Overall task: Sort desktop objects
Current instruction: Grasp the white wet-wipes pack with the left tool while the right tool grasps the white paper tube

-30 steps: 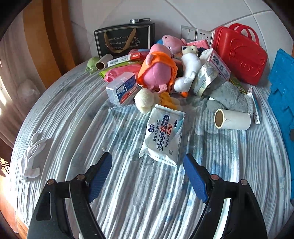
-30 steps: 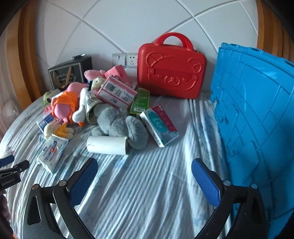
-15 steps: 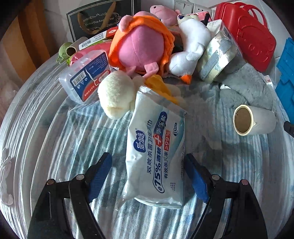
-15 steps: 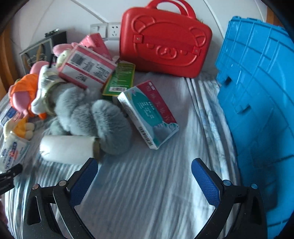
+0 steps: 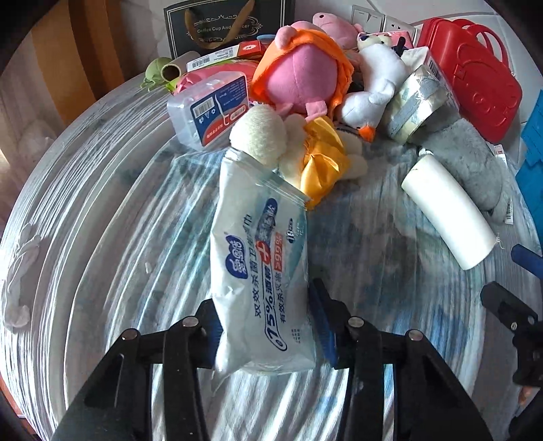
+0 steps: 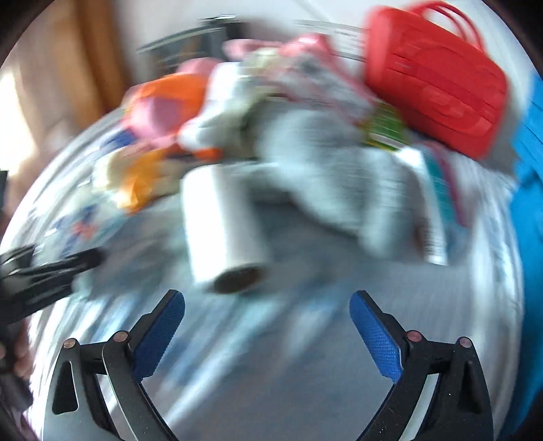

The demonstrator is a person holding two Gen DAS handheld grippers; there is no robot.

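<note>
Nearest the left camera, our left gripper (image 5: 266, 327) has the wet-wipes pack (image 5: 258, 271) between its blue pads, jaws closing, both pads already against the pack's near end, so clamped on it. Pack lies lengthwise on the striped bedsheet (image 5: 101, 237), far end touching the cream-and-yellow plush (image 5: 298, 152). Right of it, a white paper roll (image 5: 448, 217) lies on its side, apart from the pack; part of our right gripper (image 5: 519, 298) pokes in at the right edge. Right view is badly motion-blurred: right gripper (image 6: 268, 325) has its blue pads wide apart, nothing between them, with the paper roll (image 6: 220, 220) just beyond the tips, cardboard core facing us. Further back sits the pile: clear plastic box (image 5: 210, 108) with a blue label on the left, pink plush in orange (image 5: 305, 74) centre, white plush bear (image 5: 376, 84) beside it, grey fluffy plush (image 5: 475, 159) right, touching the roll. Farthest, a black gift bag (image 5: 227, 27) stands against the white padded wall, a red case (image 5: 475, 74) leans far right, and a blue crate (image 5: 532, 152) shows at the right edge.
</note>
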